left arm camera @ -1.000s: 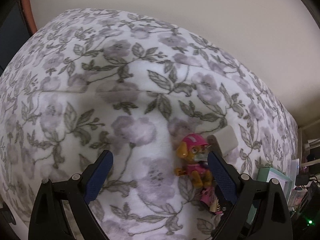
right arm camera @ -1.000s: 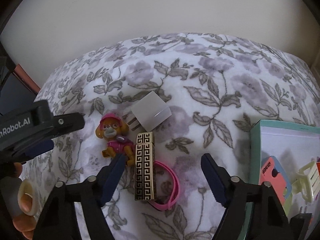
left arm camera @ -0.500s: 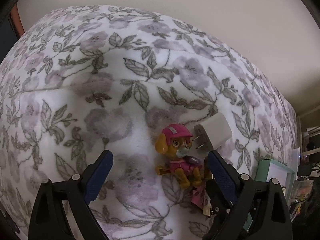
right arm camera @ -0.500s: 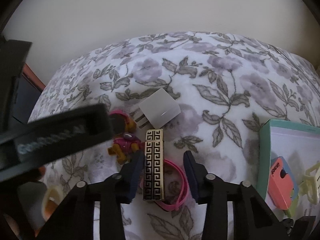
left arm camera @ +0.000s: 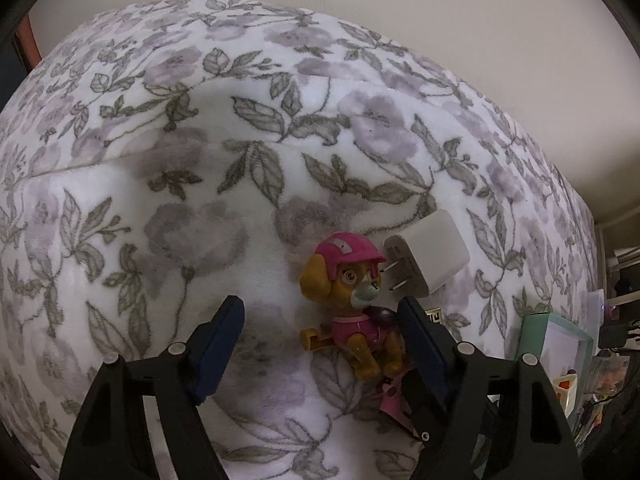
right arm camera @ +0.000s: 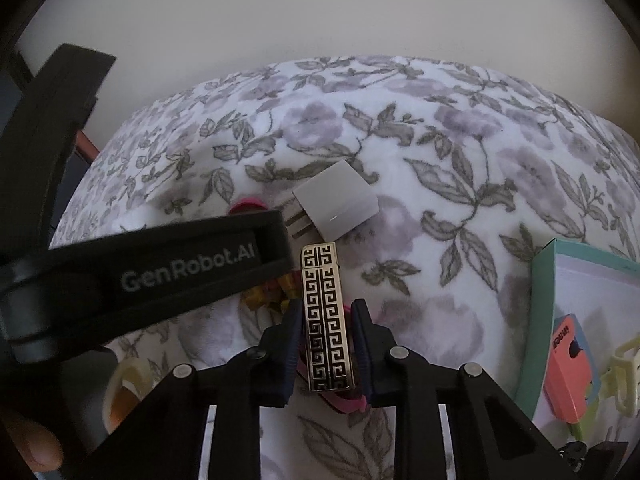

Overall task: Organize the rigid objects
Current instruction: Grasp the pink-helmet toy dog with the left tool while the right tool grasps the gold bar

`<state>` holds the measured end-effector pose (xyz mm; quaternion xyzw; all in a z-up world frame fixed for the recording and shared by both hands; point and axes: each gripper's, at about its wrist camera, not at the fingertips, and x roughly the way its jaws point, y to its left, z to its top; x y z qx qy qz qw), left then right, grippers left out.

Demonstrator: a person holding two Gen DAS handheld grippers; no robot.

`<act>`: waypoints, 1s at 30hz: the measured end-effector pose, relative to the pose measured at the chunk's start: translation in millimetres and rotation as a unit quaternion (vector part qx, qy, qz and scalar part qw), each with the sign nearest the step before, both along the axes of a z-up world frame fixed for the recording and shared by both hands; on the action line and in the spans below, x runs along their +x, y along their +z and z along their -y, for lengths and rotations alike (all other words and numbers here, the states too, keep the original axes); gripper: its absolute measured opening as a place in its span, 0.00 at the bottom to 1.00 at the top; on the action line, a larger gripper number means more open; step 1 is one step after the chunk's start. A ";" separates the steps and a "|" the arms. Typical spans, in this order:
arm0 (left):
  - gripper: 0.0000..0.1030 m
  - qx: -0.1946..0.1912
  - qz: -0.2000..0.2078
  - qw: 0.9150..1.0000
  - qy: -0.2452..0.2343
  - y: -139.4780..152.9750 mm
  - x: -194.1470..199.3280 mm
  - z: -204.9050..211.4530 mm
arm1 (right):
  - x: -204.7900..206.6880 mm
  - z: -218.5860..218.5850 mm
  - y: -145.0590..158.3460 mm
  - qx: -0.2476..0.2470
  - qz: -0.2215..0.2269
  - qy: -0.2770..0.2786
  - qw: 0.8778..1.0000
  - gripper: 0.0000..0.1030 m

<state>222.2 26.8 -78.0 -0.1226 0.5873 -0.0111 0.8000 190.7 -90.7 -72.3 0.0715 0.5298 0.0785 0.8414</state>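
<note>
The right gripper [right arm camera: 325, 344] is clenched on the gold key-pattern lighter [right arm camera: 325, 320] at lower centre of its view, jaws across the short sides, long axis running straight away from the camera. The teal box [right arm camera: 548, 312] sits at right. The left gripper [left arm camera: 320, 344], jaws spread, brackets the pink-capped pup figurine [left arm camera: 352, 304], right of its centreline, beside the white charger plug [left arm camera: 430, 256]

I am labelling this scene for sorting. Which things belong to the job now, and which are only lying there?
In the job:
gold patterned lighter, clamped in the right hand-held gripper
puppy toy, between the left hand-held gripper's open fingers
teal box

Lying about:
white charger
pink band
</note>
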 end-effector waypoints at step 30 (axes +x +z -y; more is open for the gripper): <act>0.21 -0.040 0.004 0.999 0.015 19.5 -2.6 -7.6 | -0.5 1.0 2.4 0.006 -0.006 -0.002 1.000 0.23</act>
